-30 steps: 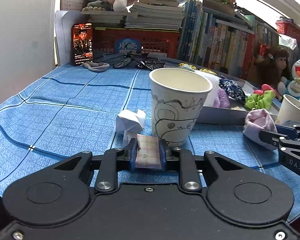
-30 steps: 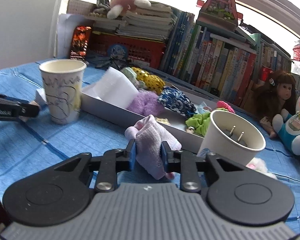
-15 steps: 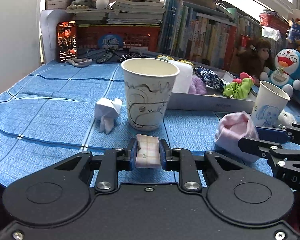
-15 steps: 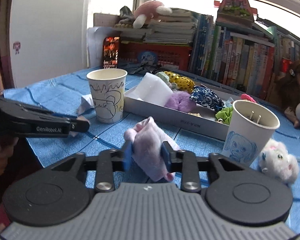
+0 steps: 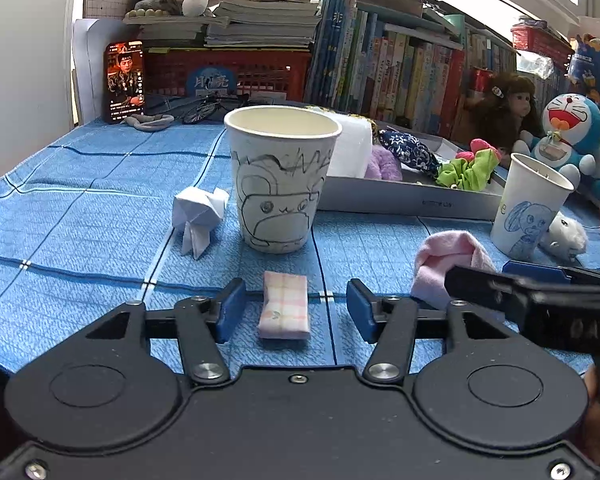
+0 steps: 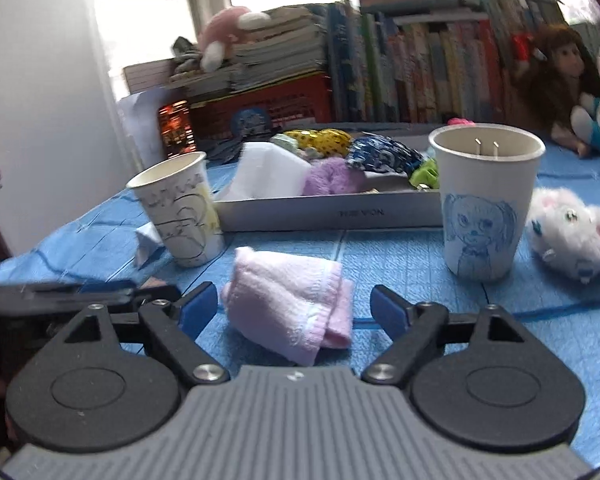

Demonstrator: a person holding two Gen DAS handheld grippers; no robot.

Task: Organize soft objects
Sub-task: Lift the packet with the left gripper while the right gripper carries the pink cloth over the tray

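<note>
We spread our left gripper fingers around the checked cloth packet lying on the tabletop; our right gripper, equally wide, frames the pink towel, both positioned for sorting.

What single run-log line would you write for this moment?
left gripper: open | checked cloth: on tablecloth | right gripper: open | pink towel: on tablecloth

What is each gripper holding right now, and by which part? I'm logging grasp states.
Nothing is held. The left gripper is open around the checked pink cloth packet lying on the table; the right gripper is open around the folded pink towel.
</note>
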